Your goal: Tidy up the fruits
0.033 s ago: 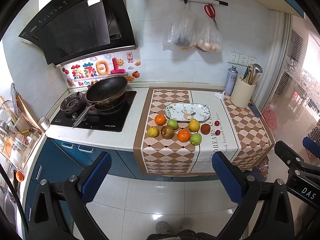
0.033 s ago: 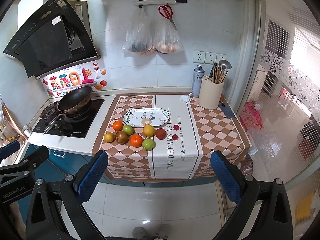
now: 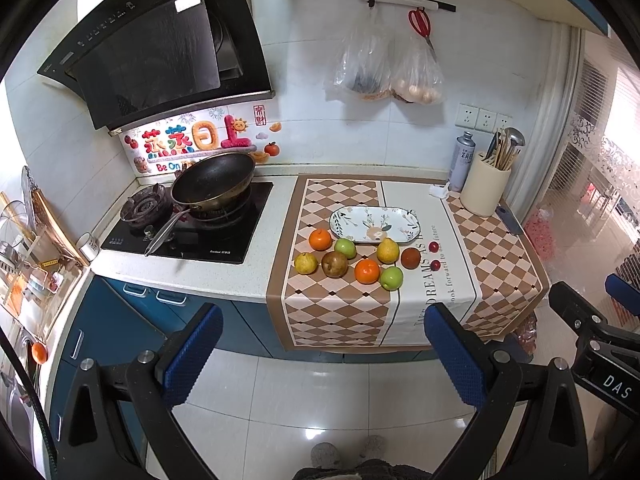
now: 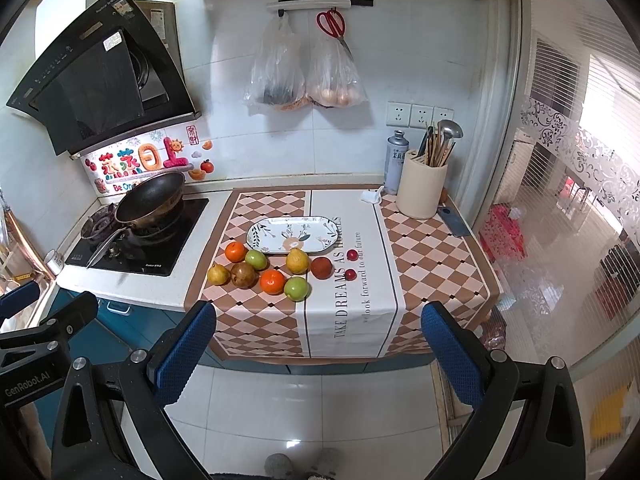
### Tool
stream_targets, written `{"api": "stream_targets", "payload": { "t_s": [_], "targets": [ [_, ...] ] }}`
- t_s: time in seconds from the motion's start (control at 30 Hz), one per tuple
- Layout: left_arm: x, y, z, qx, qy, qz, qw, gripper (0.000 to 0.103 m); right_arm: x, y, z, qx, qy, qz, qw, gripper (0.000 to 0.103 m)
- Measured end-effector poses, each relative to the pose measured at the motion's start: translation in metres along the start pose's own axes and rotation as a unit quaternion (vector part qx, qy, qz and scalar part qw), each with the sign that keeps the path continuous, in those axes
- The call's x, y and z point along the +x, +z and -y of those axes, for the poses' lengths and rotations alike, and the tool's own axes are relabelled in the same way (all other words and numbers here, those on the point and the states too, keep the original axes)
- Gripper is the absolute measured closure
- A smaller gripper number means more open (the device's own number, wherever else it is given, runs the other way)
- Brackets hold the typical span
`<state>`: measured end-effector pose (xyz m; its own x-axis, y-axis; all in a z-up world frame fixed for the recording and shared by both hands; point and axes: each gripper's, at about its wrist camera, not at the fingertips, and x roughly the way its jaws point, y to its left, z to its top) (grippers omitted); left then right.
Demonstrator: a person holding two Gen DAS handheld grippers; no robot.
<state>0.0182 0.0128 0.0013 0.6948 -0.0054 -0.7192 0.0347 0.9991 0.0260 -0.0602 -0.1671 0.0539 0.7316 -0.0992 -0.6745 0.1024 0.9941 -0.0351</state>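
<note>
A patterned oval plate (image 3: 348, 220) (image 4: 260, 236) lies empty on the checkered cloth (image 3: 332, 308). In front of it lie several fruits: two oranges (image 3: 320, 239) (image 3: 367, 271), two green apples (image 3: 345, 247) (image 3: 391, 277), two yellow pears (image 3: 306, 263) (image 3: 387, 250), a brown pear (image 3: 335, 264), a red-brown fruit (image 3: 411, 257) and two small red fruits (image 3: 433, 246) (image 3: 435, 265). My left gripper (image 3: 322, 320) and right gripper (image 4: 320, 316) are both open and empty. They hover over the floor, well short of the counter edge.
A black wok (image 3: 214, 182) sits on the gas stove left of the cloth. A cream utensil holder (image 3: 484, 192) and a spray can (image 3: 462, 160) stand at the back right. Two plastic bags (image 3: 384, 72) and red scissors hang on the wall. Blue cabinets are under the counter.
</note>
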Motion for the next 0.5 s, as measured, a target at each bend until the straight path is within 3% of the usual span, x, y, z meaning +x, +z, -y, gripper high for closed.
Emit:
{"api": "stream_targets", "payload": {
  "t_s": [0.5],
  "targets": [
    [-0.006,0.0033,0.0046,-0.002,-0.001,-0.001,1.0,0.0,-0.0024,0.0018,0.0001,0.0,0.002,-0.001,1.0,0.0]
  ]
}}
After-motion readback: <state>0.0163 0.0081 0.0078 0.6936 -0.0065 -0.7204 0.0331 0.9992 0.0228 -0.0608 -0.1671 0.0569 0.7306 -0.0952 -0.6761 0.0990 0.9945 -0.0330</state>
